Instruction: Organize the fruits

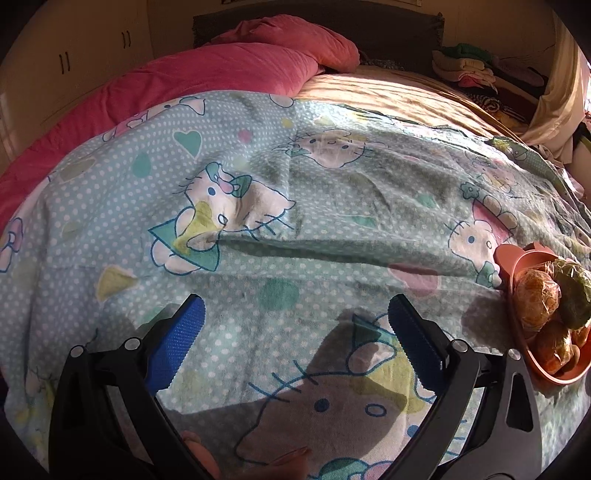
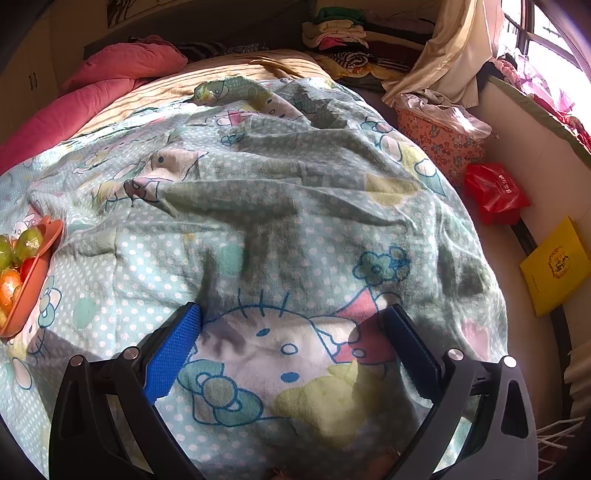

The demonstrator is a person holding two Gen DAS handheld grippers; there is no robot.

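An orange-pink bowl (image 1: 517, 280) sits on the blue cartoon-print blanket at the right edge of the left wrist view. It holds wrapped oranges (image 1: 537, 299) and a green fruit (image 1: 572, 295). The same bowl (image 2: 37, 273) shows at the left edge of the right wrist view, with green fruits (image 2: 27, 242), an orange (image 2: 8, 284) and a red piece. My left gripper (image 1: 295, 314) is open and empty over the blanket, left of the bowl. My right gripper (image 2: 293, 317) is open and empty over the blanket, right of the bowl.
A pink duvet (image 1: 184, 81) and pillow lie at the bed's far left. Folded clothes (image 2: 340, 29) are stacked at the head. Beside the bed's right edge are a patterned bag (image 2: 439, 140), a red bag (image 2: 495, 192) and a yellow box (image 2: 557, 266).
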